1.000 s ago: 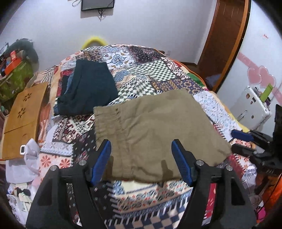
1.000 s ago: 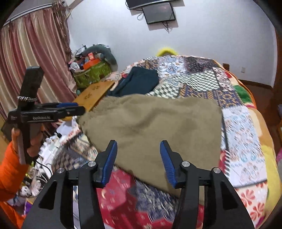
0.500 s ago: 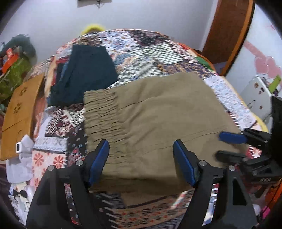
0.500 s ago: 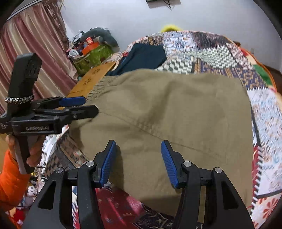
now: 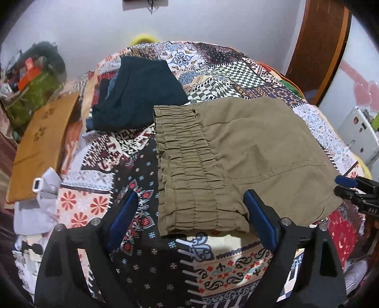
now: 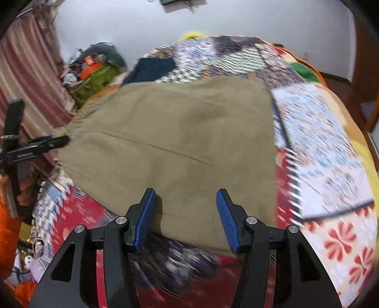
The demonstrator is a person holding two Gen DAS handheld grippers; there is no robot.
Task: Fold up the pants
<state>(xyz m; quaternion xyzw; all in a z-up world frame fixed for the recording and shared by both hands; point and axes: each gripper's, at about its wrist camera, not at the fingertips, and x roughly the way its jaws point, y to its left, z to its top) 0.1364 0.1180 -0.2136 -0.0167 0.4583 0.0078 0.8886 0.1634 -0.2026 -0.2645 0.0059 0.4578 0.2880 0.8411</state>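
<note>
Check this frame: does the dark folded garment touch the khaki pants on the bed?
Cannot tell. In the left wrist view the dark folded garment meets the khaki pants waistband corner, but any gap is unclear; the right wrist view is blurred.

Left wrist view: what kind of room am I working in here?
Most likely a bedroom in a home: the khaki pants lie on a bed under a patchwork quilt, with a wooden door and a wall-mounted screen behind.

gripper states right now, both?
Left gripper: open, holding nothing, at the khaki pants waistband.
Right gripper: open, holding nothing, over the pants' near edge.
</note>
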